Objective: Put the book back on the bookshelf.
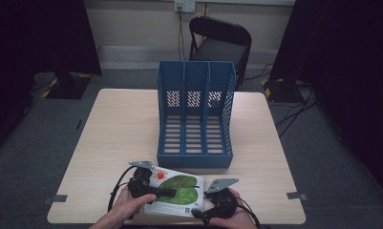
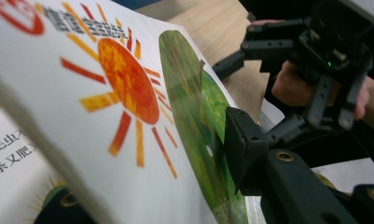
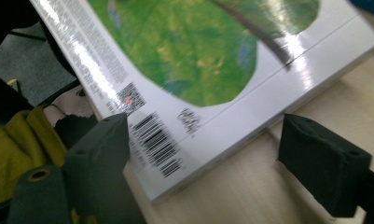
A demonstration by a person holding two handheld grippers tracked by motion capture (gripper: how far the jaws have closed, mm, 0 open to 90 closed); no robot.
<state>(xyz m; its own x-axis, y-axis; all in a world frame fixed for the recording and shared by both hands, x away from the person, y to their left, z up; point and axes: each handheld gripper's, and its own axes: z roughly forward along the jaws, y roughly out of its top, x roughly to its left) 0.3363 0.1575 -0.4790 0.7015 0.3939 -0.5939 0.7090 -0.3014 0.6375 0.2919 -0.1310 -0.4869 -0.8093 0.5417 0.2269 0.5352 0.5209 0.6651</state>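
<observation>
The left hand-held gripper [image 1: 172,192] is clamped on the lifted cover of the picture book [image 1: 179,188] lying on the table [image 1: 108,143]. The right hand-held gripper [image 1: 197,213] has its jaws apart around the book's near corner, not pressing it.

A thin picture book [image 1: 175,191] lies at the near edge of the bench [image 1: 108,143], just in front of the blue file rack [image 1: 195,114], between the two tongs. Its glossy white cover carries a large green leaf and, at the far left corner, an orange-red sun with rays under a line of coloured characters. A barcode, a small square code and a strip of fine print sit along the near side. In the left gripper view the cover [image 2: 128,107] is lifted off the printed page beneath it and slopes up. In the right gripper view the book's corner [image 3: 175,154] rests flat on the wood.
</observation>
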